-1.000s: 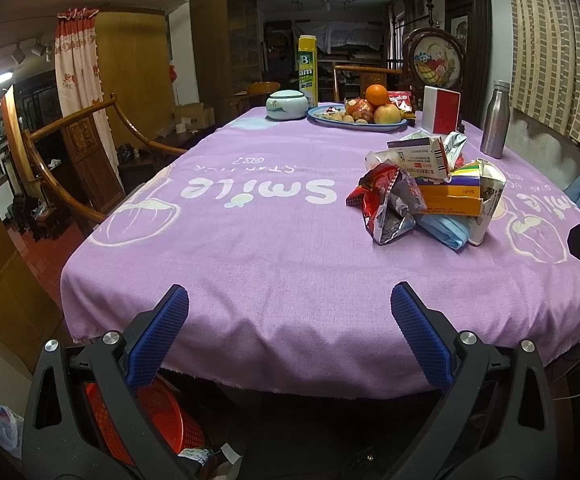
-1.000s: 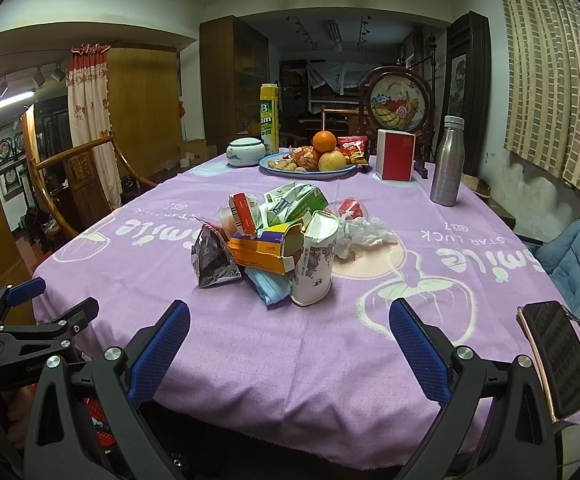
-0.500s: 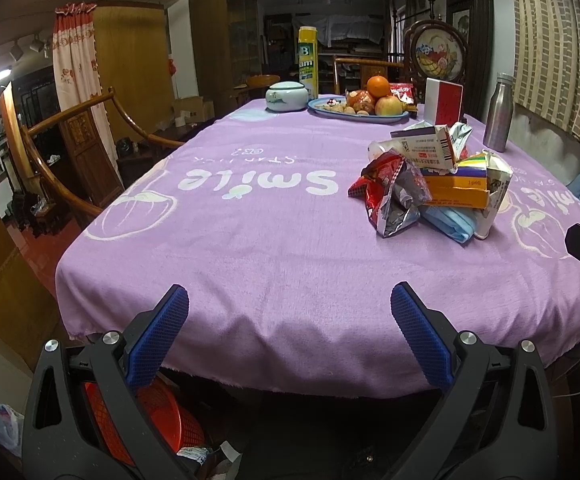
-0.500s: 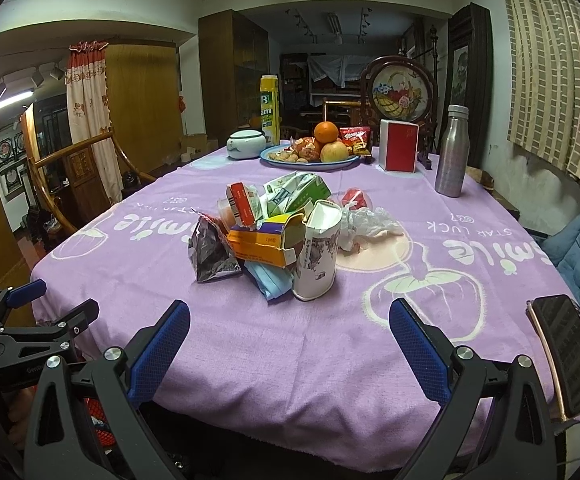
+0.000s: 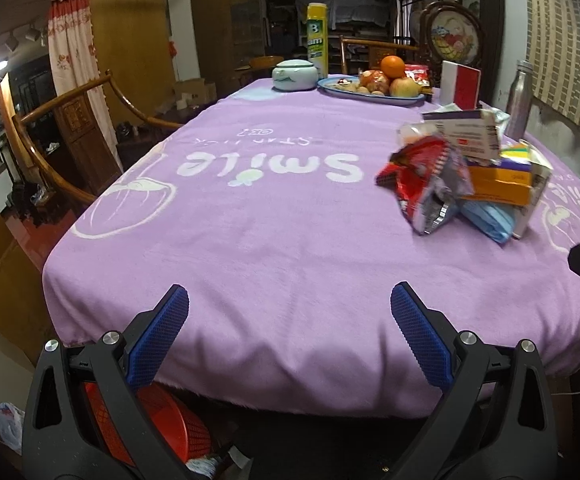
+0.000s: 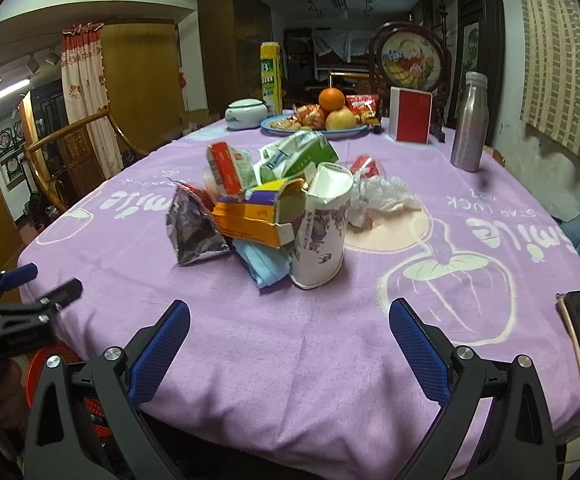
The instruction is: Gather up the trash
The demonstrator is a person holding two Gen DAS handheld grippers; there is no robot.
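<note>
Trash lies heaped ahead of right tongs, right of left tongs; both gape empty.

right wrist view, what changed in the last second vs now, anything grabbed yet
Nothing grabbed. The right gripper has edged forward toward the heap of crumpled wrappers and cartons on the purple tablecloth, which now looms larger. The left gripper has crept closer too. Both stay open and empty; the heap, the blue fruit plate and the steel bottle lie unmoved.
</note>
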